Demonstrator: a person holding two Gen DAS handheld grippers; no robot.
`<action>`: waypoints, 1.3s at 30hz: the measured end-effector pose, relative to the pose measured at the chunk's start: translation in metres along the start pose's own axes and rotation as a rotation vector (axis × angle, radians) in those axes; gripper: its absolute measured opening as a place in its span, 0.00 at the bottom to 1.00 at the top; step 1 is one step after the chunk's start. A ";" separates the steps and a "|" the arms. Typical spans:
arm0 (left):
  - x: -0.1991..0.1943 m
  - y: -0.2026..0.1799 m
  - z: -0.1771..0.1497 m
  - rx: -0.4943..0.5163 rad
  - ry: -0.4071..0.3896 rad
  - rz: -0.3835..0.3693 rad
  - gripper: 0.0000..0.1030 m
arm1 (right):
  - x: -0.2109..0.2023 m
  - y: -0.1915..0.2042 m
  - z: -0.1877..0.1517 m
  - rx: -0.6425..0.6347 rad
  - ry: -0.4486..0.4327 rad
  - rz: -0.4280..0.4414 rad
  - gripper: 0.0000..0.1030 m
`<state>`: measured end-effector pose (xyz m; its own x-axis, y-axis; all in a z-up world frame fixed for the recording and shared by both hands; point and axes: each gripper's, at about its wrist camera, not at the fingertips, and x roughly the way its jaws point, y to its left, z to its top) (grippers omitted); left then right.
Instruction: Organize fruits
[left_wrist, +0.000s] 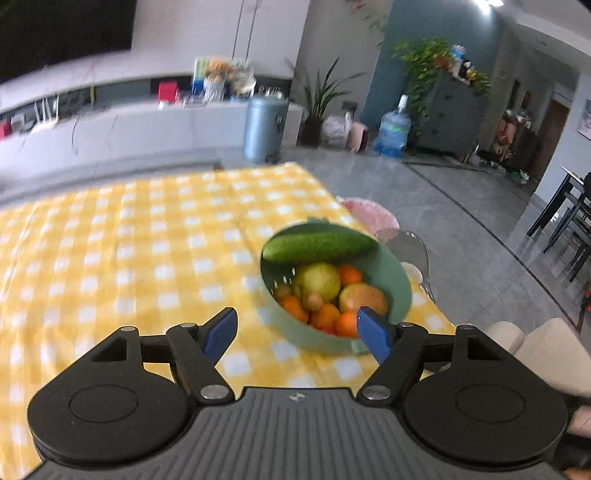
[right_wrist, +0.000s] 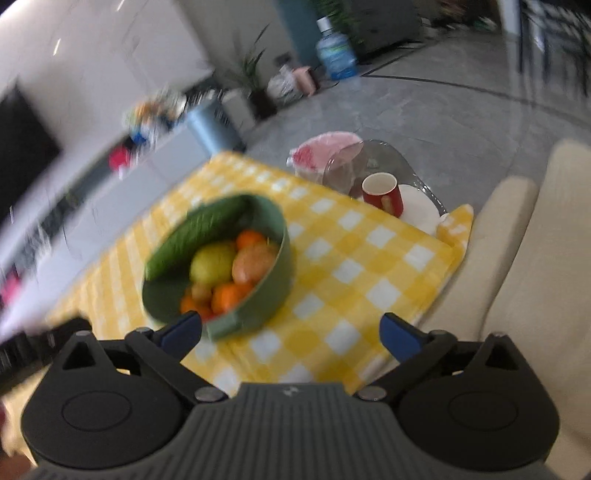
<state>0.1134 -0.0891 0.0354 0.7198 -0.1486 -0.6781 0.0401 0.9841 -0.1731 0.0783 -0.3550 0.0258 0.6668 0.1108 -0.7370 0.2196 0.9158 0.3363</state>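
Showing no legible writing; green bowl holds cucumber

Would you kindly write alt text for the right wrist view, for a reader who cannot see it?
A green bowl of fruit, with a cucumber lying across it, sits on a yellow checked cloth. The right tongs are open and empty above the cloth. A red cup stands beyond the cloth's far edge.

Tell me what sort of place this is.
Most likely a home living and dining area: a table under a yellow checked cloth, a large water bottle and potted plants on the tiled floor, dining chairs beyond.
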 end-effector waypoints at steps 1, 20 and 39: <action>-0.004 -0.001 0.000 -0.003 0.010 -0.006 0.84 | -0.001 0.008 -0.003 -0.055 0.022 -0.014 0.96; -0.010 -0.018 -0.001 0.067 0.142 0.067 0.82 | -0.028 0.081 0.002 -0.337 0.193 -0.013 0.96; 0.016 -0.017 -0.017 0.028 0.214 0.083 0.82 | 0.006 0.071 -0.009 -0.323 0.276 -0.058 0.94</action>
<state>0.1127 -0.1099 0.0158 0.5582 -0.0813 -0.8257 0.0083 0.9957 -0.0924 0.0913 -0.2857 0.0395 0.4350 0.1140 -0.8932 -0.0124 0.9926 0.1207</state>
